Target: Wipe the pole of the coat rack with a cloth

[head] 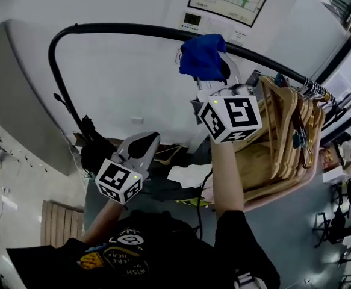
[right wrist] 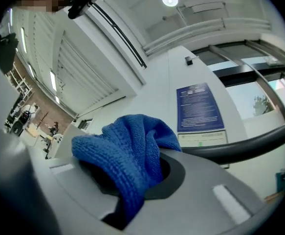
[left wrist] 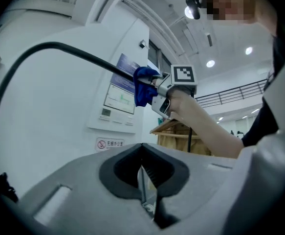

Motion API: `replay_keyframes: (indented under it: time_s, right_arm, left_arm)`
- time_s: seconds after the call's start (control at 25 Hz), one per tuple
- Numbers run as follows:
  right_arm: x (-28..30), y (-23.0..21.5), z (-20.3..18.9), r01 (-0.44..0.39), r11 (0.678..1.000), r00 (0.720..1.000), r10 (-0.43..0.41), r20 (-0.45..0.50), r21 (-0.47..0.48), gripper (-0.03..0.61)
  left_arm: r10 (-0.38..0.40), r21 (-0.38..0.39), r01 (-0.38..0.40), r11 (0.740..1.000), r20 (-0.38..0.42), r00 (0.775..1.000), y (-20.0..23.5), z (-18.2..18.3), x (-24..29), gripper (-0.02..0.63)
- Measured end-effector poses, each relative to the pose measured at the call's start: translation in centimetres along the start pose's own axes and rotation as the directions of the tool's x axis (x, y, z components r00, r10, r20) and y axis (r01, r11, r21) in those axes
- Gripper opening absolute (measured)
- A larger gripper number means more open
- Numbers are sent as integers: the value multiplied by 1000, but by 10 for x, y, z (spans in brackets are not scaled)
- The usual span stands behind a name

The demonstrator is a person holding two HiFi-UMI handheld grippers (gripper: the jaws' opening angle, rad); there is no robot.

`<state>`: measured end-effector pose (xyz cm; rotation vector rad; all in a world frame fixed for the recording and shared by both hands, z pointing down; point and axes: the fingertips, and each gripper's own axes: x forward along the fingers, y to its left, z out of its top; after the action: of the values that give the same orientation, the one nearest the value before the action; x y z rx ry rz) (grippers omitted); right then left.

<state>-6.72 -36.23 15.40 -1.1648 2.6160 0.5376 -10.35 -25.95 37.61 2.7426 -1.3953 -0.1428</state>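
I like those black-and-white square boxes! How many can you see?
2. One cube rides on the left gripper, low near the person's dark shirt. The other rides on the right gripper, beside the blue cloth at the black pole. None seems hidden.

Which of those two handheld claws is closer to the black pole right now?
Right. The right gripper holds a blue cloth up at the pole. The left gripper hangs well below the pole, shut and empty.

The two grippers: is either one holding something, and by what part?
The right gripper pinches the blue cloth by a bunched fold, with the rest spilling out around it. The left gripper is shut on nothing.
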Motion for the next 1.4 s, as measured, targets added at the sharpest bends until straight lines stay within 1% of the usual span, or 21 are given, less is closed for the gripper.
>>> replay_keyframes:
  time_s: [0.08,0.16,0.24,0.32,0.4,0.48,0.52,0.6,0.68,0.8,0.84,0.92,1.0,1.04,1.12,1.16,1.24,1.28,1.32,1.36,1.4]
  right_arm:
    - [-32,-49,-3,48,999,999,-48,-24,5,31]
    - [-65,-96,-4,121,992,992,-120,-49,24,31]
    - [-98,-140,-2,232,972,971,-230,-58,25,31]
    - [-126,-176,-1,335,942,941,-333,-60,25,31]
    - [-151,-208,0,424,904,905,-421,-54,49,31]
    - [-166,-228,0,481,872,877,-479,-42,93,32]
    - [-168,-230,0,492,865,870,-491,-37,102,32]
    - [-160,-219,-2,490,868,872,-489,-35,86,32]
    - [-142,-194,-1,453,888,892,-452,-26,78,32]
    - [-104,-143,2,356,929,934,-358,11,99,32]
    - [-89,-123,2,308,945,949,-313,27,115,33]
    - [-57,-80,3,185,970,979,-197,62,159,32]
    - [-22,-33,2,50,980,994,-67,85,194,32]
    - [-4,-8,0,-16,979,996,-2,90,204,32]
    - [33,41,-6,-131,965,990,114,87,229,32]
    - [50,64,-10,-179,949,983,164,81,258,32]
    - [82,107,-18,-259,896,965,253,64,360,34]
    - [98,126,-22,-286,868,956,288,56,406,34]
    - [113,143,-26,-300,850,949,311,48,433,34]
    - [125,155,-28,-302,844,947,319,37,442,35]
    - [133,163,-30,-299,846,947,321,27,442,35]
  left_arm:
    - [-74,5,74,997,-3,997,-21,-1,21,2]
    - [-133,6,133,991,-3,991,-41,-2,36,2]
    - [-176,1,176,984,-6,984,-57,-5,45,2]
    - [-203,0,203,979,-13,979,-69,-7,51,0]
    - [-215,5,215,977,-17,977,-75,-8,53,2]
    - [-209,6,209,978,-15,978,-75,-7,52,2]
    - [-200,6,200,980,-15,980,-72,-7,50,2]
    - [-172,5,172,985,-14,985,-66,-7,44,2]
    - [-137,3,137,991,-10,991,-57,-6,34,2]
    - [-66,0,66,998,-2,998,-40,-4,14,2]
    - [-38,-1,38,999,2,999,-33,-3,6,2]
    - [26,-4,-26,1000,8,1000,-18,-1,-12,2]
    - [98,-6,-98,995,11,995,-2,-1,-31,2]
    - [138,-6,-138,990,13,990,6,0,-42,2]
    - [209,-8,-209,978,18,978,20,1,-64,2]
    - [236,-11,-236,972,20,971,27,2,-74,2]
    - [277,-26,-277,961,18,961,37,3,-94,2]
    - [298,-34,-298,954,16,954,42,3,-103,2]
    - [321,-37,-320,947,14,947,47,4,-112,2]
    - [341,-36,-341,939,12,940,52,6,-120,2]
    - [356,-36,-356,934,13,934,56,7,-126,2]
